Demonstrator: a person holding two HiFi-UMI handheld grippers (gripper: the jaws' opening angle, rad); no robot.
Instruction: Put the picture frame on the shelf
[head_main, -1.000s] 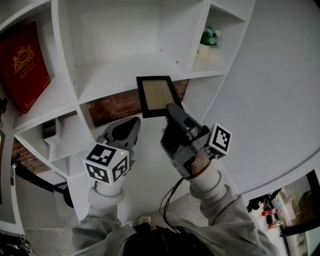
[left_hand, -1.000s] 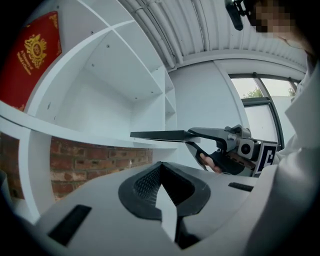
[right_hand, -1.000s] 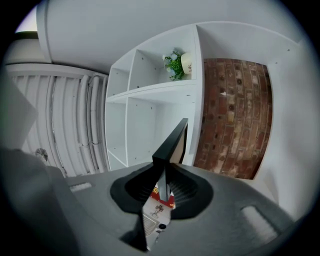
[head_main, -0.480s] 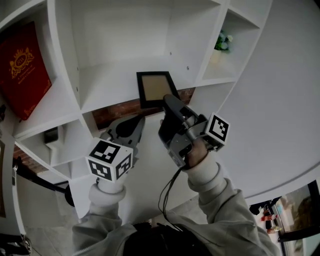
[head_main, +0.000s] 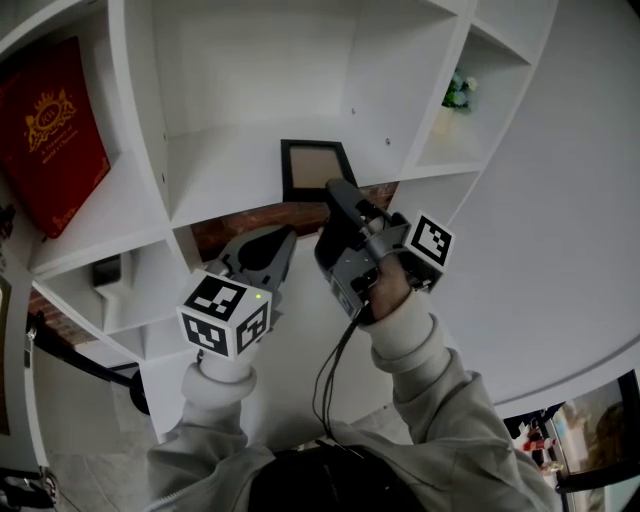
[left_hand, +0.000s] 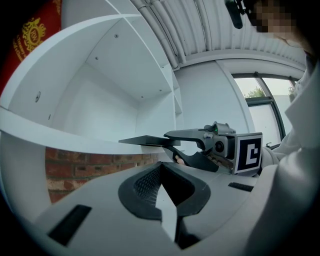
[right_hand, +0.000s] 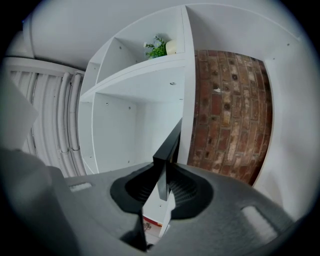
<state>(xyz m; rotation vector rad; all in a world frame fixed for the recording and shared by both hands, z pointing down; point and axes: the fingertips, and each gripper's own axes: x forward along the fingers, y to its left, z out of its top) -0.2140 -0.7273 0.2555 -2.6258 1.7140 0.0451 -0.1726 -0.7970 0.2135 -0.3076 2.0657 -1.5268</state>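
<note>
While the head view looks steeply down, we note the white shelf unit (head_main: 250, 170) first: open compartments and plain white boards. A brick wall (head_main: 240, 215) shows through its lower middle opening.

- A red book (head_main: 55, 130) leans in the unit's far left compartment.
- A potted plant (head_main: 458, 92) sits in the unit's upper right compartment.
- A small dark item (head_main: 108, 270) sits in the unit's lower left compartment, too small to identify.

The picture frame (head_main: 315, 170), with a black border and tan panel, is at the front of the unit's wide middle compartment, over that board's front edge. The right gripper (head_main: 336, 190) pinches the frame by its near edge. The left gripper (head_main: 283, 237) hangs just below that same board, beside the right one. Its fingers are pressed together with nothing between them.

The left gripper view adds what the head view lacks. The frame appears edge-on and nearly level at the board's lip, though we cannot tell if it touches. A ribbed ceiling (left_hand: 200, 25) and a window (left_hand: 260, 92) show beyond the unit. The right gripper view shows the frame's thin dark edge clamped between the pads.
</note>
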